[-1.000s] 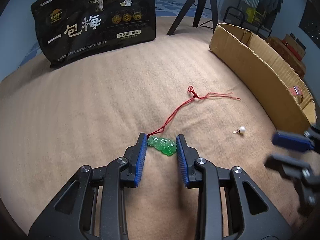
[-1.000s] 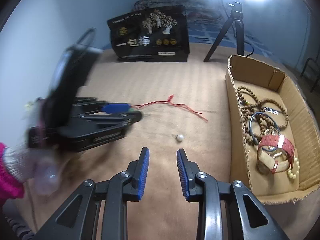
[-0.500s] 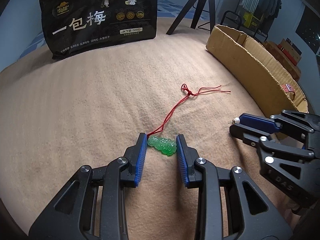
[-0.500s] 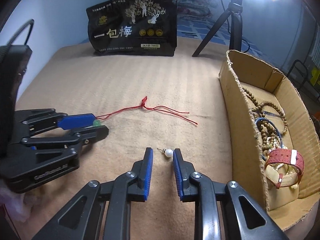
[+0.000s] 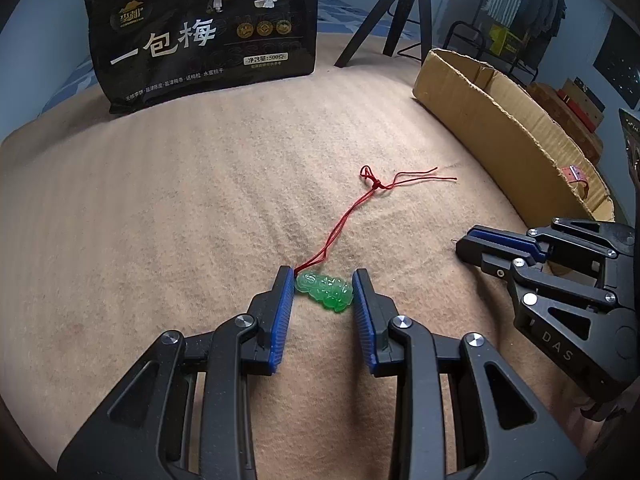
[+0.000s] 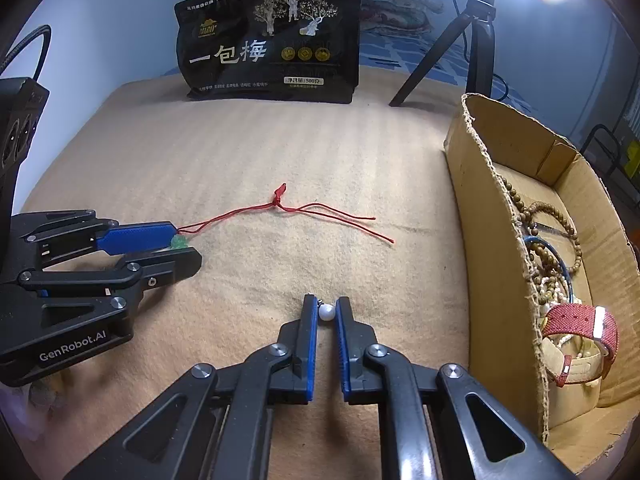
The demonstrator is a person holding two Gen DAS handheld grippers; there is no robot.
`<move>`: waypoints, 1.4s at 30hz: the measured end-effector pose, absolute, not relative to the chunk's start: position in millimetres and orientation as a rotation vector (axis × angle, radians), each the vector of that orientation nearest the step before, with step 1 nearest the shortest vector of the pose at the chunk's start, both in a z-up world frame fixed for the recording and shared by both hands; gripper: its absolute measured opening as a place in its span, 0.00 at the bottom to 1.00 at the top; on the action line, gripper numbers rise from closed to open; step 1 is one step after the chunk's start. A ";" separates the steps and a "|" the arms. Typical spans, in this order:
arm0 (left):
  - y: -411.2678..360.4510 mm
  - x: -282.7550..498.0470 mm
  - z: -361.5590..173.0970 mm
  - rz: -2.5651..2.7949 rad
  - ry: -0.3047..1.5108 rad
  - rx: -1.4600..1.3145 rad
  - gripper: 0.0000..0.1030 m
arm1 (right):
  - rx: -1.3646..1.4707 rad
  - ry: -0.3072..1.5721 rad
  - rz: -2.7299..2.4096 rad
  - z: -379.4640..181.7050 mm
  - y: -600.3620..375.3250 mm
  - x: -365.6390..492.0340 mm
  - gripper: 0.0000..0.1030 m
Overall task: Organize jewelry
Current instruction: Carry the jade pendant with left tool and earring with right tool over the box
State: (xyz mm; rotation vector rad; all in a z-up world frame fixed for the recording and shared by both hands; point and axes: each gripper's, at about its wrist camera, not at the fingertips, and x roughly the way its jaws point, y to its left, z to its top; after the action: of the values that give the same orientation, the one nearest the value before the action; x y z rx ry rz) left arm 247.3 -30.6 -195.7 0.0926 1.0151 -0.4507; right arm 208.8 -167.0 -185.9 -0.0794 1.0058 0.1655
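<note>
A green jade pendant [image 5: 325,291] on a red cord [image 5: 352,208] lies on the tan blanket. My left gripper [image 5: 323,286] is open around it, both pads close to the pendant; it also shows in the right wrist view [image 6: 176,246]. A white pearl earring [image 6: 327,312] sits between the pads of my right gripper [image 6: 327,307], which has closed on it. In the left wrist view the right gripper [image 5: 466,242] shows at the right with its jaws nearly together and the pearl hidden.
A cardboard box [image 6: 476,216] at the right holds bead bracelets [image 6: 560,216] and a red-strap watch [image 6: 580,320]. A black snack bag [image 6: 272,40] and a tripod [image 6: 472,40] stand at the back of the blanket [image 6: 240,152].
My right gripper moved forward onto the pearl and narrowed its jaws around it. My left gripper stayed around the green pendant, still open.
</note>
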 end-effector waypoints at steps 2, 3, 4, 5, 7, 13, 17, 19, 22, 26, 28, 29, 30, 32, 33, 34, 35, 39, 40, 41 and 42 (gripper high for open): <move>-30.3 246.3 -194.2 -0.445 1.016 0.098 0.29 | -0.075 1.005 0.168 -184.2 -167.6 208.1 0.06; -29.6 245.3 -193.1 -0.441 1.017 0.099 0.29 | -0.075 1.004 0.170 -183.3 -167.6 207.7 0.06; -28.6 244.5 -192.2 -0.437 1.018 0.098 0.29 | -0.076 1.003 0.173 -181.9 -167.8 206.9 0.06; -27.3 243.5 -191.0 -0.433 1.019 0.097 0.29 | -0.077 1.001 0.175 -180.3 -168.1 205.9 0.06; -24.7 241.0 -188.2 -0.422 1.020 0.098 0.29 | -0.074 0.997 0.178 -177.2 -169.6 203.3 0.06; -19.2 232.2 -170.5 -0.407 1.010 0.087 0.29 | -0.058 0.981 0.195 -164.2 -174.7 192.7 0.06; -16.8 224.2 -148.7 -0.401 0.980 0.081 0.29 | -0.065 0.962 0.206 -151.5 -176.9 185.3 0.06; -17.0 222.0 -139.0 -0.396 0.968 0.079 0.29 | -0.065 0.952 0.208 -143.7 -179.7 182.8 0.06; -19.2 217.9 -125.2 -0.398 0.958 0.070 0.29 | -0.067 0.938 0.211 -131.5 -185.2 176.9 0.06; -24.9 210.2 -106.5 -0.398 0.937 0.064 0.29 | -0.071 0.916 0.216 -113.9 -194.6 170.2 0.06; -27.7 208.6 -99.2 -0.396 0.927 0.058 0.29 | -0.066 0.905 0.217 -105.6 -200.2 166.5 0.06; -29.1 207.3 -95.0 -0.396 0.922 0.056 0.29 | -0.066 0.900 0.217 -101.1 -203.1 165.8 0.06; -30.3 206.1 -90.9 -0.395 0.917 0.053 0.29 | -0.066 0.894 0.217 -96.9 -206.4 164.2 0.06; -32.4 204.4 -83.3 -0.393 0.908 0.043 0.29 | -0.067 0.881 0.218 -88.5 -213.7 160.1 0.06; -34.1 204.2 -79.2 -0.392 0.903 0.038 0.29 | -0.067 0.877 0.218 -85.0 -216.9 158.5 0.06; -35.7 203.8 -75.8 -0.392 0.899 0.035 0.29 | -0.067 0.872 0.219 -80.5 -221.2 156.5 0.06; -38.1 203.3 -71.2 -0.393 0.892 0.033 0.29 | -0.062 0.866 0.218 -76.1 -226.2 154.2 0.06; -47.6 204.2 -54.5 -0.403 0.871 0.019 0.29 | -0.047 0.848 0.206 -62.6 -247.9 148.2 0.06; -50.9 204.9 -49.9 -0.405 0.863 0.017 0.29 | -0.047 0.845 0.200 -59.6 -253.5 146.8 0.06; -54.0 205.1 -46.1 -0.407 0.856 0.016 0.29 | -0.047 0.841 0.195 -57.2 -258.6 145.3 0.06; -57.3 206.1 -42.1 -0.410 0.850 0.013 0.29 | -0.047 0.837 0.189 -54.9 -263.8 144.2 0.06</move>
State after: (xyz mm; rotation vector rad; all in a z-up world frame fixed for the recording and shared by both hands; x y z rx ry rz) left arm 206.1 -57.3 -42.1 0.0132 0.8503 -0.4102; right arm 144.2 -263.8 -54.9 -0.0468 0.8375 0.1890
